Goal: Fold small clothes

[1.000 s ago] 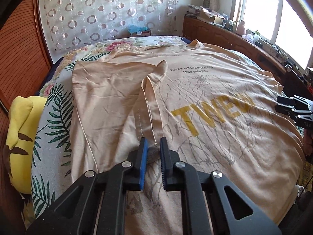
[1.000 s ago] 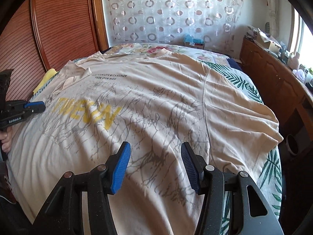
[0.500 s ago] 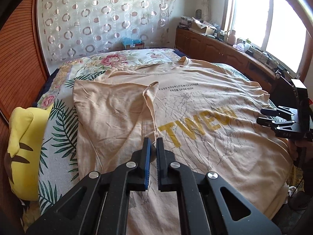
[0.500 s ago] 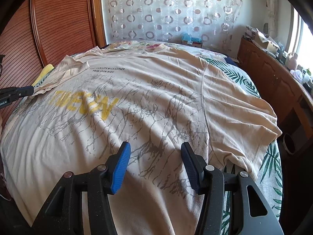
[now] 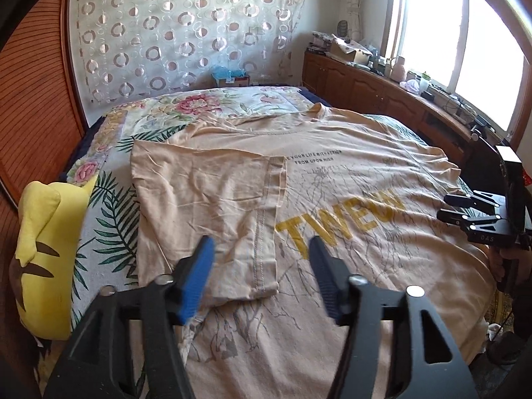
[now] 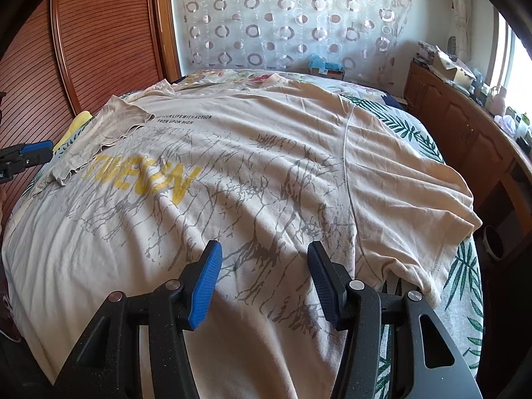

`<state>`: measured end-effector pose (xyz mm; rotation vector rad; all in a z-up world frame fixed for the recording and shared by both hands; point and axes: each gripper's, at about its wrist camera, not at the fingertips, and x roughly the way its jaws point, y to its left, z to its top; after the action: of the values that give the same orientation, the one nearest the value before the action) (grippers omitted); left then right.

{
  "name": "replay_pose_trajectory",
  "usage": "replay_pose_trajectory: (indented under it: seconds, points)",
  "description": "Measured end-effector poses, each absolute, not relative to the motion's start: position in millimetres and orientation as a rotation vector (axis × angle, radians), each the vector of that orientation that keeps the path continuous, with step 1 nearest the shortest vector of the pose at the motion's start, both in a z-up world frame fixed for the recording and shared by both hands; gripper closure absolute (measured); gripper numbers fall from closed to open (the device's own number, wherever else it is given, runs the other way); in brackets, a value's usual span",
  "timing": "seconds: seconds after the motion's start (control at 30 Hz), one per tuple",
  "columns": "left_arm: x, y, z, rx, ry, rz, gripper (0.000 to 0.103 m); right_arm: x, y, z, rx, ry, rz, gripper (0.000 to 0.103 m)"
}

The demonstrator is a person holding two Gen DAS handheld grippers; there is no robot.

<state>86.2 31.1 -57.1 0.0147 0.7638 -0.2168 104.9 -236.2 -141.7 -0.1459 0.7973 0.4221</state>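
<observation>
A beige T-shirt (image 5: 349, 199) with yellow lettering and grey print lies spread over the bed; it also shows in the right wrist view (image 6: 252, 173). Its left sleeve (image 5: 212, 206) is folded inward and lies flat on the chest, seen too in the right wrist view (image 6: 99, 136). My left gripper (image 5: 261, 259) is open and empty just above the sleeve's lower edge. My right gripper (image 6: 264, 266) is open and empty above the shirt's lower part; it also shows in the left wrist view (image 5: 465, 212). The other sleeve (image 6: 415, 206) lies spread out at the right.
A floral bedspread (image 5: 109, 232) covers the bed. A yellow plush toy (image 5: 43, 252) lies at the bed's left edge. A wooden sliding wardrobe (image 6: 83, 43) stands at the left, a wooden cabinet (image 6: 465, 133) with clutter under the window at the right.
My left gripper has opened and let go of the sleeve, which now lies flat on the shirt. The left gripper pulled back and up. The right gripper stayed open and shifted slightly.
</observation>
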Motion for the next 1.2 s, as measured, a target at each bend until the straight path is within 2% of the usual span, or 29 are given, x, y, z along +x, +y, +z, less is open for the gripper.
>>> replay_pose_trajectory:
  seconds: [0.03, 0.07, 0.6, 1.2]
  points:
    - [87, 30, -57, 0.015, 0.756, -0.215, 0.028, 105, -236, -142, -0.143, 0.800, 0.419, 0.047]
    - [87, 30, -56, 0.011, 0.749, -0.218, 0.025, 105, -237, -142, -0.142, 0.800, 0.419, 0.047]
    - [88, 18, -45, 0.011, 0.704, -0.161, 0.025, 100, -245, -136, -0.127, 0.778, 0.414, 0.047]
    - [106, -43, -41, 0.031, 0.694, -0.278, 0.025, 152, -377, -126, -0.022, 0.775, 0.111, 0.048]
